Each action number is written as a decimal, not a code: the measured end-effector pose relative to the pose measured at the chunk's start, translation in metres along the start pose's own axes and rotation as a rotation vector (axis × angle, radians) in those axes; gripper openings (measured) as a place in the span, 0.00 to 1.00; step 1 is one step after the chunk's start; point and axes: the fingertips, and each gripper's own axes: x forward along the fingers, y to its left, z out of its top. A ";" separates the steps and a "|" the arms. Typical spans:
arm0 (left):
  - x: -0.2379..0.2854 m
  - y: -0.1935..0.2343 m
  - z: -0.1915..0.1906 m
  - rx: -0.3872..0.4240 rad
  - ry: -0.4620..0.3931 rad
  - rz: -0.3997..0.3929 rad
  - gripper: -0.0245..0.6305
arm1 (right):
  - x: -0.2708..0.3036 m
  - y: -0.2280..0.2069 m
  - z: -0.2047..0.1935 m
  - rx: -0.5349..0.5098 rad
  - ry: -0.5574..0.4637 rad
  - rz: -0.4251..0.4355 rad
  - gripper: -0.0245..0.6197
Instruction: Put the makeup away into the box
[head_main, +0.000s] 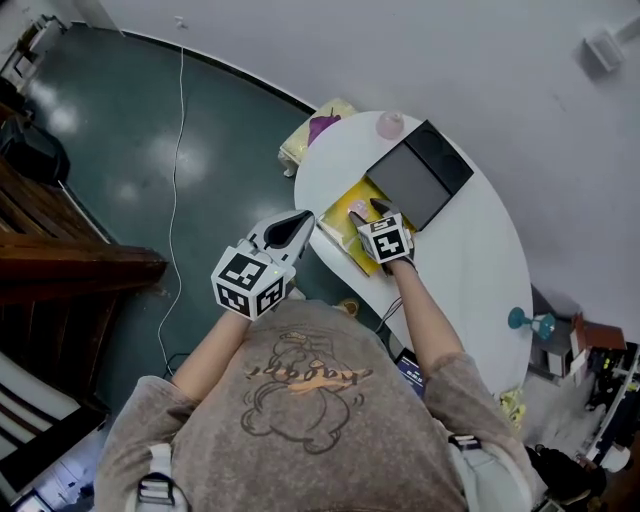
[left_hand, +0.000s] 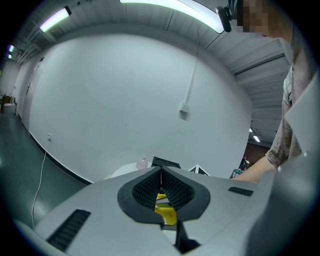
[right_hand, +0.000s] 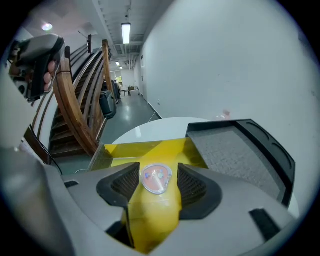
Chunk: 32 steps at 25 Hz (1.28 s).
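A yellow see-through box (head_main: 343, 238) (right_hand: 150, 149) stands open near the left edge of the white oval table (head_main: 470, 270). My right gripper (head_main: 366, 211) (right_hand: 156, 181) hangs over the box, shut on a small round pink compact (right_hand: 156, 178) (head_main: 357, 208) held between its pads. My left gripper (head_main: 303, 218) (left_hand: 161, 184) stays just off the table's left edge with its jaws shut and nothing between them. Through the gap under its jaws, the left gripper view shows a strip of the yellow box (left_hand: 165, 214).
An open black case with a grey inside (head_main: 415, 175) (right_hand: 235, 150) lies right behind the box. A pink bottle (head_main: 390, 125) (left_hand: 143, 163) stands at the table's far end. A yellow-green bag (head_main: 315, 130) sits beyond the table, a teal glass (head_main: 527, 320) at its right edge, wooden stairs (head_main: 60, 260) at left.
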 end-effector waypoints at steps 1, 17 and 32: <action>0.002 -0.001 0.001 0.001 -0.001 -0.006 0.07 | -0.004 -0.001 0.004 0.002 -0.014 -0.002 0.42; 0.053 -0.059 0.006 0.030 0.009 -0.190 0.07 | -0.140 -0.046 0.049 0.079 -0.293 -0.137 0.39; 0.082 -0.117 0.001 0.073 0.057 -0.352 0.07 | -0.289 -0.072 -0.015 0.298 -0.498 -0.379 0.37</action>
